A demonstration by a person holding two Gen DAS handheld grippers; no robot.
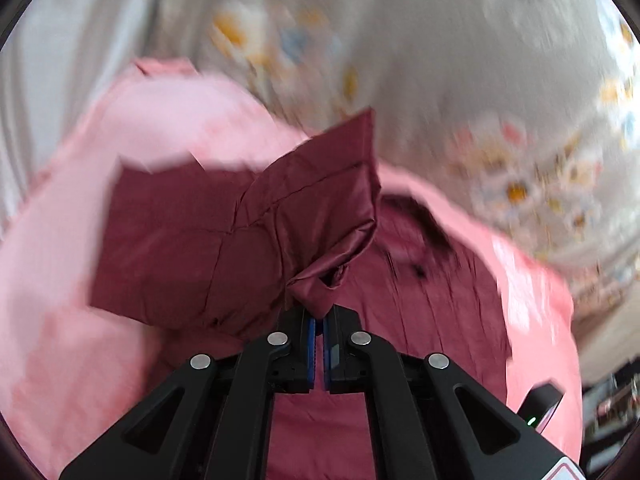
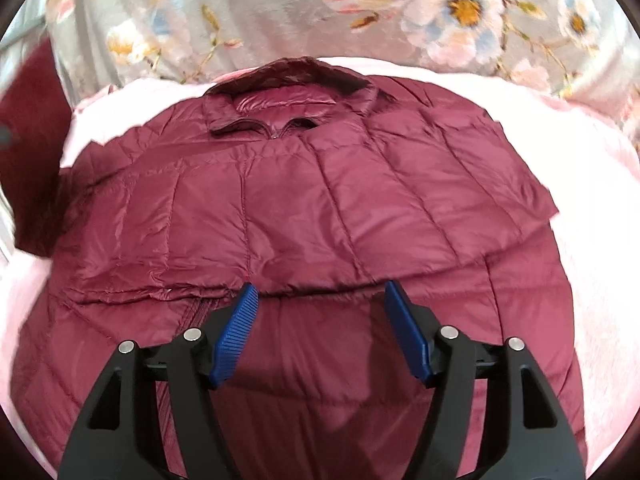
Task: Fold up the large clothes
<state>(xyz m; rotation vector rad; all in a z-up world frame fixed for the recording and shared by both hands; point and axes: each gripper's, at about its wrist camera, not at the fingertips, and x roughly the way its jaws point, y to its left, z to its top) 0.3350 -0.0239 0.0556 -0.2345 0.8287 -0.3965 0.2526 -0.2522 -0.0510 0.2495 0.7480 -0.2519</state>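
1. Left gripper (image 1: 319, 322): blue fingers (image 1: 310, 334) pressed fully together on a bunched corner of the sleeve (image 1: 240, 232), pinched at its cuff end and lifted clear of the surface below.
2. Right gripper (image 2: 322, 308): blue fingers (image 2: 236, 332) standing wide apart, nothing between them, hovering just above the folded edge across the middle of the jacket (image 2: 300, 208).
3. Dark red quilted jacket lying flat, collar (image 2: 288, 92) toward the far side, front zip partly visible, on a pink blanket (image 2: 600, 240) spread over a grey flowered bedcover (image 2: 280, 12).
4. One sleeve looks already laid across the chest in the right wrist view; the other one raised at the far left edge of that view, blurred.
5. Handling, as a judgement:
   - Very light and soft, padded, probably springing back up after each fold, so needing a press to stay flat.
   - Shiny shell fabric, likely slippery between smooth pads; ribbed pads and a pinch on doubled fabric or on a stitched seam should help.
   - Not fragile; only the zip is stiff.
6. Where to take hold, as a judgement:
   - Cuff or hem corners, where seams give thickness.
   - For the body fold, 2 grips at the hem, 1 at each side, to avoid sagging in the middle.
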